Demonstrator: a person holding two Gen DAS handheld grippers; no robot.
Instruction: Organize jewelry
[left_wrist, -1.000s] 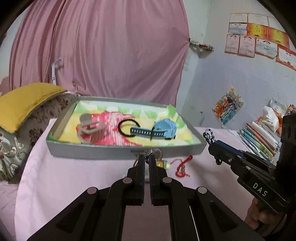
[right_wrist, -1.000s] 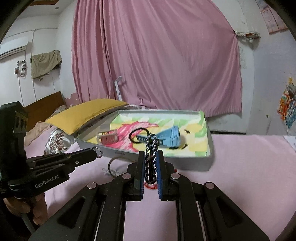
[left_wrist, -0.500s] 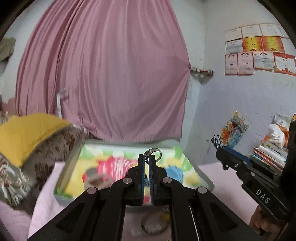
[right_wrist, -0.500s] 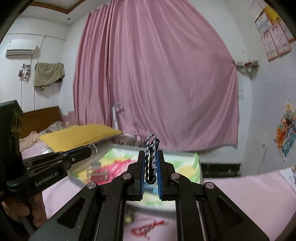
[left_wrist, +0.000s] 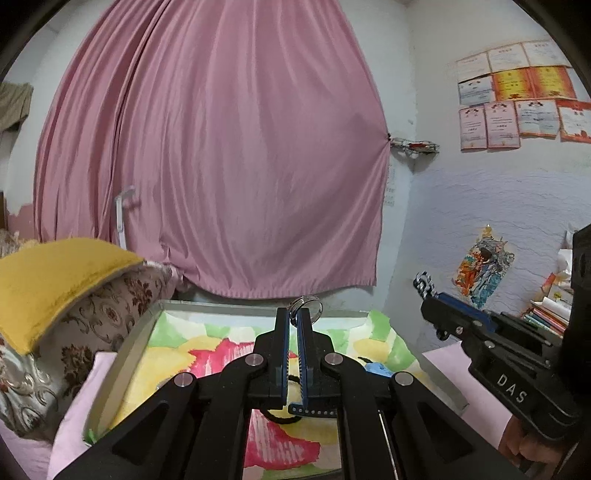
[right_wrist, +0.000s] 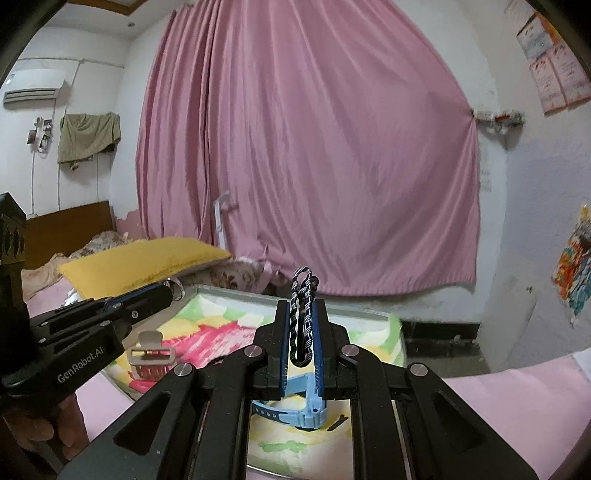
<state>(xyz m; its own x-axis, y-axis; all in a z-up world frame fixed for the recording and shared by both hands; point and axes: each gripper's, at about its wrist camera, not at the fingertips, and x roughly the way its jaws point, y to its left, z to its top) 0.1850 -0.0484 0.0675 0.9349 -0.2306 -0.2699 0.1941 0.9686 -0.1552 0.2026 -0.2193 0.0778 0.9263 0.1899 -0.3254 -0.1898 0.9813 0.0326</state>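
My left gripper (left_wrist: 293, 317) is shut on a silver key ring (left_wrist: 306, 305) and holds it above the grey tray (left_wrist: 122, 354) with the colourful lining. My right gripper (right_wrist: 302, 308) is shut on a black-and-white braided cord bracelet (right_wrist: 303, 314), also above the tray (right_wrist: 280, 295). In the tray lie a blue watch (right_wrist: 295, 406), a black hair tie (left_wrist: 280, 417) and a pink-grey hair claw (right_wrist: 151, 356). The right gripper shows in the left wrist view (left_wrist: 424, 286) and the left gripper in the right wrist view (right_wrist: 171, 290).
A yellow pillow (left_wrist: 48, 280) on a patterned cushion (left_wrist: 74, 347) lies left of the tray. A pink curtain (left_wrist: 221, 166) hangs behind. Books (left_wrist: 550, 314) are stacked at the right wall. The pink bedsheet (right_wrist: 517, 406) lies around the tray.
Both grippers have lifted from the sheet in front of the tray and moved forward over it, each keeping its item. The red cord left on the sheet is out of view.
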